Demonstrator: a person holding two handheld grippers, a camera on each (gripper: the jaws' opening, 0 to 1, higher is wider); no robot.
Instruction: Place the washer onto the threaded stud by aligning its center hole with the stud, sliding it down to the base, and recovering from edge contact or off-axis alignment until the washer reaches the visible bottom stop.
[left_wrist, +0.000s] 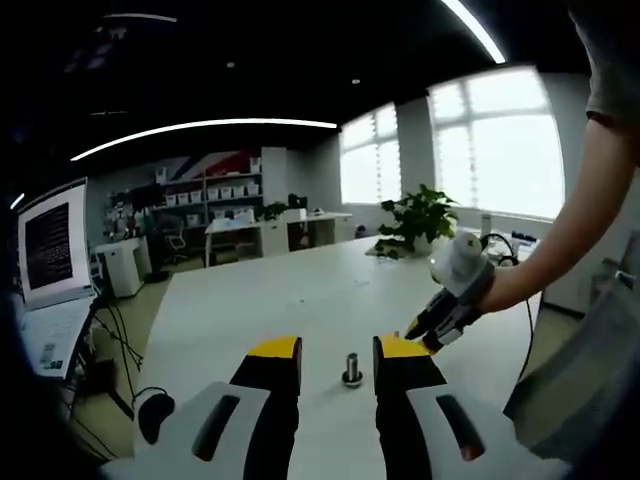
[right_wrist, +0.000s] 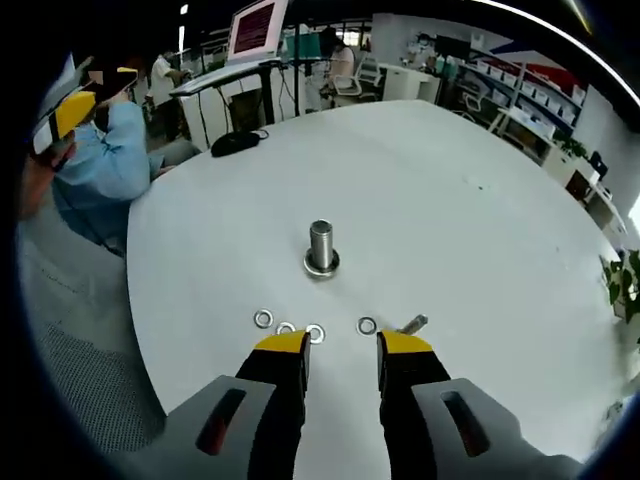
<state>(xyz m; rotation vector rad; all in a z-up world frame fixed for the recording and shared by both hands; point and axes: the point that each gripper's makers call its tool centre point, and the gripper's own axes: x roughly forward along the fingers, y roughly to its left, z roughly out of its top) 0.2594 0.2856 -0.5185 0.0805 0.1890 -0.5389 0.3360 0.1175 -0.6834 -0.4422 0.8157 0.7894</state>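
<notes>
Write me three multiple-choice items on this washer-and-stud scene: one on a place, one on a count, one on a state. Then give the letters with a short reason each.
1. In the right gripper view, where do the loose washers lie?
A. On top of the stud
B. On the white table between the stud and the claw tips
C. On the floor

2. How many loose washers lie there?
A. One
B. Four
C. Seven

3. What state is the right claw in?
A. Open, holding nothing
B. Shut on a washer
C. Shut on the stud

Answers:
1 B: they sit in a row on the white table, nearer the claw than the stud.
2 B: four rings show, beside a small bolt.
3 A: a clear gap of bare table shows between the yellow-tipped jaws.
</notes>
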